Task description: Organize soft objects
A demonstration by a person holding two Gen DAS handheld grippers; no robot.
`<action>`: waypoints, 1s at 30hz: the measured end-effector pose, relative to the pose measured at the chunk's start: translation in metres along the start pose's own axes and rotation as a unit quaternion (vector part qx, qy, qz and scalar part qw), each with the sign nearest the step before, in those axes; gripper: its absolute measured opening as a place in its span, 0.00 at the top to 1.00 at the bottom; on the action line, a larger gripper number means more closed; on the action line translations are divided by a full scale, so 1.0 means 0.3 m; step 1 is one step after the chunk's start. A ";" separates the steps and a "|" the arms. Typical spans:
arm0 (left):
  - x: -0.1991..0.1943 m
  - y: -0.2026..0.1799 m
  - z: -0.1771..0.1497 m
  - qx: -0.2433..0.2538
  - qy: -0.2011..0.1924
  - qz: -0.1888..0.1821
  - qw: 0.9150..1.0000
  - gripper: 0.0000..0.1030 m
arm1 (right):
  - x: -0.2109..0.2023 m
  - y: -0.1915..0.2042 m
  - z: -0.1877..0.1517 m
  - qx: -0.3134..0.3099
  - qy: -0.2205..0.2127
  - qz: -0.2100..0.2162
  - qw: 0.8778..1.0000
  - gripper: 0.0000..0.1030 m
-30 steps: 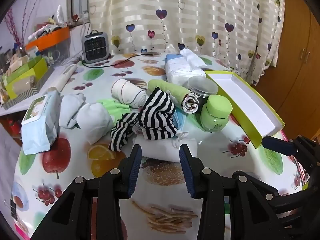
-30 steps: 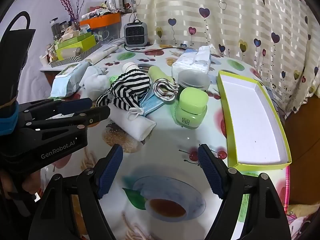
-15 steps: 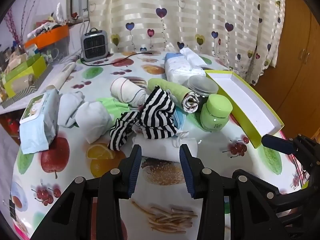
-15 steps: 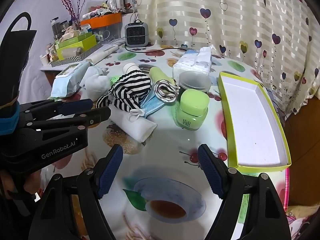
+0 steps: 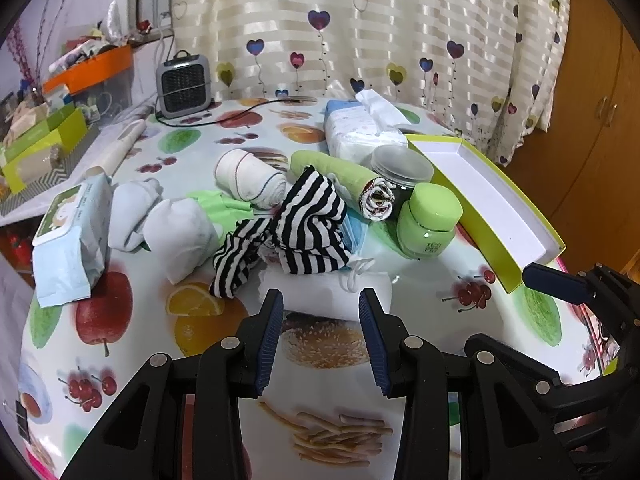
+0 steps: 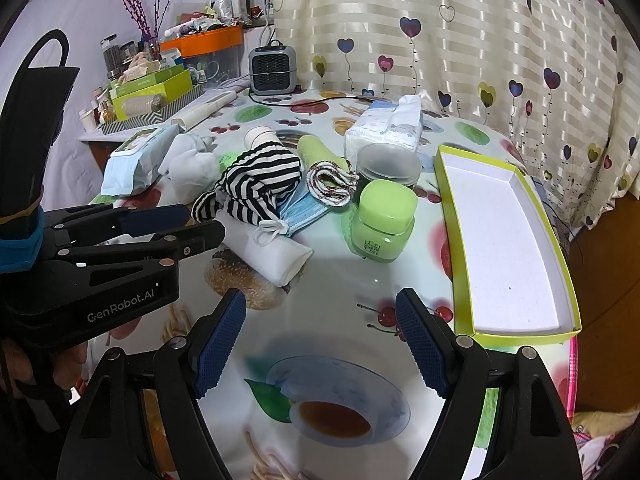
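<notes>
Both jaws stand apart and empty, the left hand-held gripper narrower just before the folded white cloth, the right hand-held gripper wide over bare tabletop, beside the striped cloth and empty green tray.

Both wrist cams sit low and close, angled down over the table, sharing the striped cloth pile.
</notes>
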State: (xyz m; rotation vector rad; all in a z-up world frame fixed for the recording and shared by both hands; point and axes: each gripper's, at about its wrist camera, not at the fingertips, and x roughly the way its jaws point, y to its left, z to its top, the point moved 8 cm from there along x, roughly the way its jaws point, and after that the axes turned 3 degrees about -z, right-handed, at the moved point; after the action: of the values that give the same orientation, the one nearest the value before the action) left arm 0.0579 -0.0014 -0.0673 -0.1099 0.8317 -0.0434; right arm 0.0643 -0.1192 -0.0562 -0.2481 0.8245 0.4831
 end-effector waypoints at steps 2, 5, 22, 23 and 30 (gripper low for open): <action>0.001 -0.002 0.001 0.000 0.001 -0.001 1.000 0.63 | 0.000 0.000 0.000 0.000 0.000 0.000 1.000 0.25; 0.003 -0.002 0.000 0.000 0.002 0.000 1.000 0.63 | 0.001 -0.001 0.001 0.000 0.000 0.001 1.000 0.25; 0.011 0.012 0.000 -0.006 0.002 -0.001 1.000 0.63 | 0.016 0.003 0.000 0.001 0.002 0.002 1.000 0.25; 0.011 0.016 0.002 -0.008 0.002 -0.002 1.000 0.63 | 0.019 0.005 -0.004 0.001 0.002 0.003 1.000 0.25; 0.016 0.030 0.002 -0.014 0.004 0.002 1.000 0.63 | 0.031 0.003 0.000 0.001 0.005 0.003 1.000 0.25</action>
State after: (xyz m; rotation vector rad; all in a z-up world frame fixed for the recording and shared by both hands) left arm 0.0616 0.0073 -0.0715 -0.1348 0.8402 -0.0273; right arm 0.0692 -0.1157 -0.0633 -0.2461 0.8354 0.4872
